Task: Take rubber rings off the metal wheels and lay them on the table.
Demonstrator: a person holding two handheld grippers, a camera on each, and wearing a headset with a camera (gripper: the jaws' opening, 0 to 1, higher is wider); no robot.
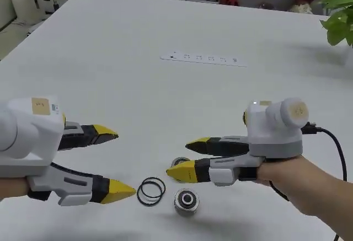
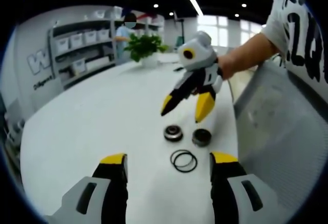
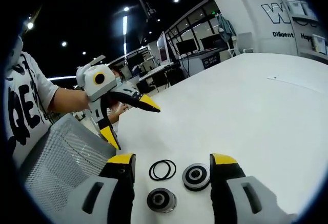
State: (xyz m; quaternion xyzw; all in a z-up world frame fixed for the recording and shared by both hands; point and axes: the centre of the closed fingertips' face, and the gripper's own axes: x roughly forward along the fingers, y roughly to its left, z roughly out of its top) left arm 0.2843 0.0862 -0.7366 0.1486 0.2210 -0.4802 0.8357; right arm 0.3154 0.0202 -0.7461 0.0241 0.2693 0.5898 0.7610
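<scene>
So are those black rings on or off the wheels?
Off. Two thin black rubber rings lie flat on the white table beside the round metal wheels.

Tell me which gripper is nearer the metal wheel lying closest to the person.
Right. The right gripper hangs just beyond the metal wheel, jaws open; the left gripper is farther off to its left, past the rubber rings.
</scene>
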